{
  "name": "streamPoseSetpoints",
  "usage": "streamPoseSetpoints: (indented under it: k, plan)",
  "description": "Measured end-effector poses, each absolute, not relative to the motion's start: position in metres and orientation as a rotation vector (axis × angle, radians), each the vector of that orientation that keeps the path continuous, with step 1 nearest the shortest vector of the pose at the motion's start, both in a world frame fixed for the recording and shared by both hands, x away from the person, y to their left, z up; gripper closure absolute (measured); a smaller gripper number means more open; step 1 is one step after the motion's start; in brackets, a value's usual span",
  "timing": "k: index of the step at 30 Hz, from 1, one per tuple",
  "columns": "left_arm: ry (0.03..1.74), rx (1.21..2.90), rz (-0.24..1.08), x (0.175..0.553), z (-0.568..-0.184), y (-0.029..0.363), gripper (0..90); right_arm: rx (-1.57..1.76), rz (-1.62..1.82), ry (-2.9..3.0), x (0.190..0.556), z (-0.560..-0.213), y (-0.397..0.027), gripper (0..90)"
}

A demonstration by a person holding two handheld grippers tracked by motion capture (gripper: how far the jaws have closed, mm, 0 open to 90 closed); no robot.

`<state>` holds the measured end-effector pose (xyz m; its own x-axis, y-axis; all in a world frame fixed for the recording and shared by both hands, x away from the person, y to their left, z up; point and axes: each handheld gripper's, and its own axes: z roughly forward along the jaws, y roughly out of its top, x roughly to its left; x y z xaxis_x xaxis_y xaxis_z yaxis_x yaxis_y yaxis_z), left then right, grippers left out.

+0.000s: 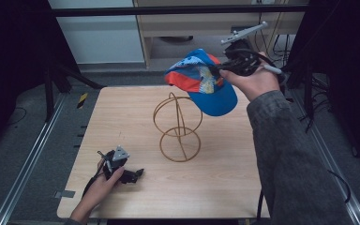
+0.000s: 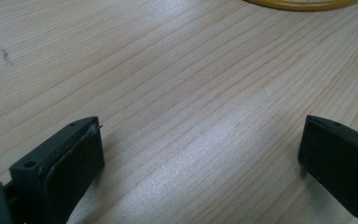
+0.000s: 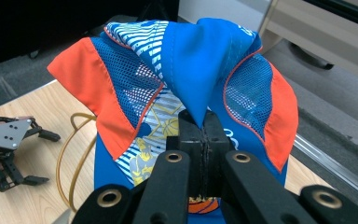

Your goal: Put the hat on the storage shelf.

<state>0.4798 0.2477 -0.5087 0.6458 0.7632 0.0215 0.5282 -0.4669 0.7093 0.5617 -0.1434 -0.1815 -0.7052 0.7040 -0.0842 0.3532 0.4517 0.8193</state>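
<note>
We take the wire stand [image 1: 179, 127] at the middle of the table [image 1: 225, 187] as our reference. It is a yellow frame of crossed hoops on a ring base, standing upright.

The right gripper [image 1: 221, 68] is held in the air above and behind the stand, off to the stand's right. In the right gripper view we see its jaws clamped together on a pinched fold of the cap [image 3: 186, 84], a blue cap with orange and mesh panels and a striped print. The cap hangs from that fold, clear of the table, with its lower edge close over the stand's top hoop; we cannot tell whether the two touch.

The left gripper [image 1: 139, 173] rests on the table in front of the stand and to its left. Its jaws stand wide apart with bare wood between them.
</note>
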Motion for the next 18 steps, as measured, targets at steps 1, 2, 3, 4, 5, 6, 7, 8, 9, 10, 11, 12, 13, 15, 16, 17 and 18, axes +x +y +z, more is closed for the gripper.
streamPoseSetpoints:
  k: [1, 2, 3, 4, 5, 6, 7, 8, 9, 10, 11, 12, 13, 15, 16, 17, 18]
  plan:
    - [0.999, 2.180, 0.444, 0.480, -0.509, 0.248, 0.0, 0.887, 1.141, 2.303, 0.564, -0.183, -0.137, 90.0]
    - [0.999, 2.179, 0.442, 0.480, -0.509, 0.248, 0.0, 0.882, 1.140, 2.310, 0.566, -0.183, -0.133, 90.0]
    - [0.999, 2.179, 0.442, 0.480, -0.509, 0.248, 0.0, 0.876, 1.132, 2.322, 0.568, -0.184, -0.127, 90.0]
    - [0.999, 2.179, 0.442, 0.480, -0.509, 0.248, 0.0, 0.869, 1.131, 2.327, 0.570, -0.185, -0.124, 90.0]
    - [0.999, 2.179, 0.441, 0.480, -0.509, 0.248, 0.0, 0.864, 1.123, 2.335, 0.572, -0.186, -0.119, 90.0]
    - [0.999, 2.180, 0.441, 0.480, -0.509, 0.248, 0.0, 0.857, 1.119, 2.344, 0.573, -0.187, -0.115, 90.0]
    - [0.999, 2.179, 0.441, 0.480, -0.509, 0.248, 0.0, 0.855, 1.116, 2.349, 0.574, -0.187, -0.111, 90.0]
    - [0.998, 2.179, 0.441, 0.480, -0.509, 0.248, 0.0, 0.848, 1.113, 2.354, 0.575, -0.187, -0.109, 90.0]
    - [0.998, 2.180, 0.441, 0.480, -0.509, 0.248, 0.0, 0.842, 1.112, 2.365, 0.576, -0.188, -0.105, 90.0]
    - [0.998, 2.180, 0.441, 0.480, -0.509, 0.248, 0.0, 0.836, 1.110, 2.371, 0.577, -0.188, -0.101, 90.0]
    - [0.998, 2.180, 0.441, 0.480, -0.509, 0.248, 0.0, 0.833, 1.103, 2.378, 0.578, -0.189, -0.098, 90.0]
    - [0.998, 2.180, 0.440, 0.480, -0.509, 0.248, 0.0, 0.828, 1.088, 2.392, 0.578, -0.190, -0.094, 90.0]
    - [0.998, 2.180, 0.440, 0.480, -0.509, 0.248, 0.0, 0.824, 1.081, 2.398, 0.579, -0.192, -0.091, 90.0]
    - [0.999, 2.179, 0.440, 0.480, -0.509, 0.248, 0.0, 0.818, 1.061, 2.421, 0.580, -0.194, -0.083, 90.0]
    - [0.999, 2.178, 0.440, 0.480, -0.509, 0.248, 0.0, 0.814, 1.057, 2.428, 0.581, -0.195, -0.079, 90.0]
    - [0.999, 2.178, 0.441, 0.480, -0.509, 0.248, 0.0, 0.807, 1.045, 2.438, 0.581, -0.196, -0.075, 90.0]
    - [0.999, 2.179, 0.440, 0.480, -0.509, 0.248, 0.0, 0.800, 1.042, 2.447, 0.581, -0.197, -0.071, 90.0]
